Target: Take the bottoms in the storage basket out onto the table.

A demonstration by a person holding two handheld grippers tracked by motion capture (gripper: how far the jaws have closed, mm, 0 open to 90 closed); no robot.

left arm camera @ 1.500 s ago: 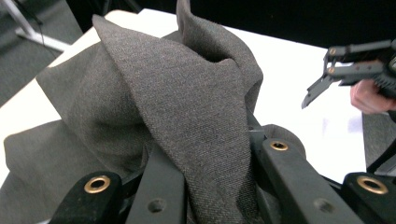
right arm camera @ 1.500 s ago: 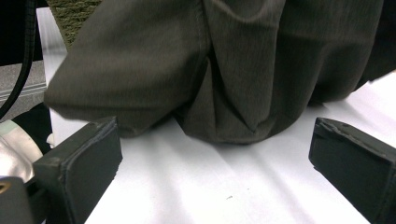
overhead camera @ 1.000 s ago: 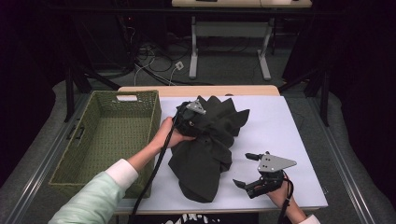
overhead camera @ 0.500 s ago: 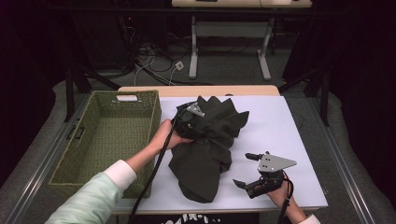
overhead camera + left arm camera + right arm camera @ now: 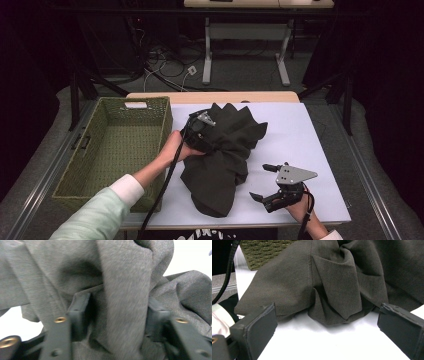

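**Left jaws straddle a fold**

Our left gripper [image 5: 117,317] straddles a thick fold of the crumpled dark grey-brown cloth garment [image 5: 225,155], apparently pinching it, on the white table [image 5: 310,135]. Our right gripper [image 5: 268,186] waits wide, empty. Next, likely: lift toward the green woven basket [image 5: 107,150].

White table [image 5: 310,135] lies bare to the right of the crumpled dark cloth [image 5: 225,165] and along its far edge. The cloth heap fills the middle, touching the left hand-held gripper [image 5: 200,132]. The green wicker basket [image 5: 95,150] walls the left side, its inside open from above.
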